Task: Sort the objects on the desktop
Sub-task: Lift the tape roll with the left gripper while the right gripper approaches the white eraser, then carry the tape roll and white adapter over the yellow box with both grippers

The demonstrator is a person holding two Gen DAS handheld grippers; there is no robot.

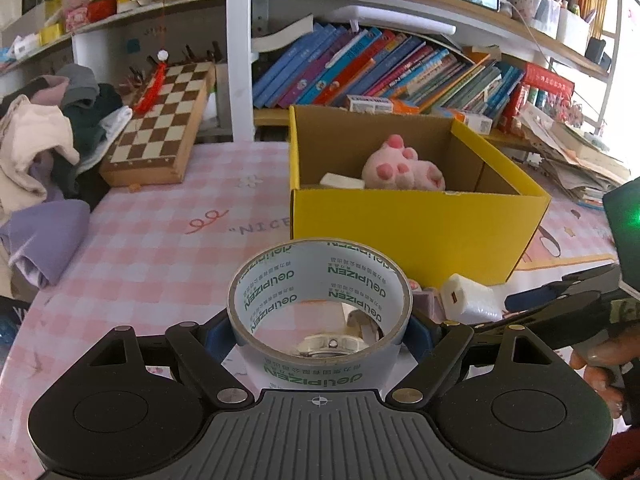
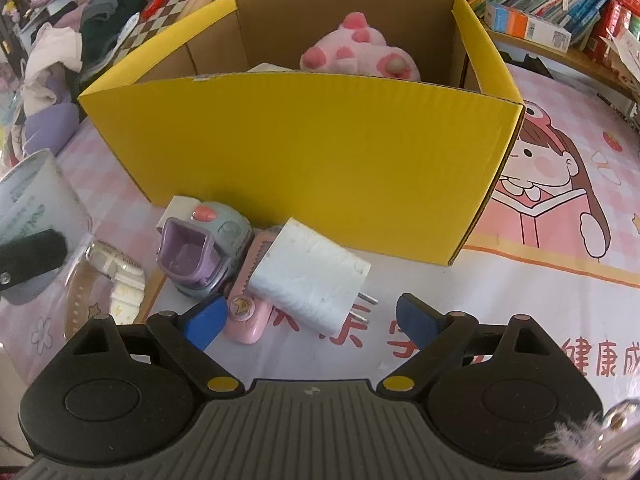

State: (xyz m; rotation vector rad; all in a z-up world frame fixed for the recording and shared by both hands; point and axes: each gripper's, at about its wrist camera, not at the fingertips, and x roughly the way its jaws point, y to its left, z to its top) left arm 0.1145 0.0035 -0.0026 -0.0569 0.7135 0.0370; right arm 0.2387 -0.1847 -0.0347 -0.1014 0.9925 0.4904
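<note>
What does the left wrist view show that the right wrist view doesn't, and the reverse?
Only the left wrist view shows the left gripper clamped around the tape roll, with a white watch visible through the roll's hole.

Only the right wrist view shows the right gripper open over the white charger, the charger's prongs, and a grey-purple toy beside it.

Both show the yellow box, the pink plush inside it, and the chessboard.

One yellow box (image 2: pixel 304 152) at centre frame, one pink plush toy (image 2: pixel 360 48) inside — below it one white charger (image 2: pixel 308 276), one purple toy (image 2: pixel 200 248), one tape roll (image 1: pixel 320 304), one chessboard (image 1: pixel 160 120) upper left.
</note>
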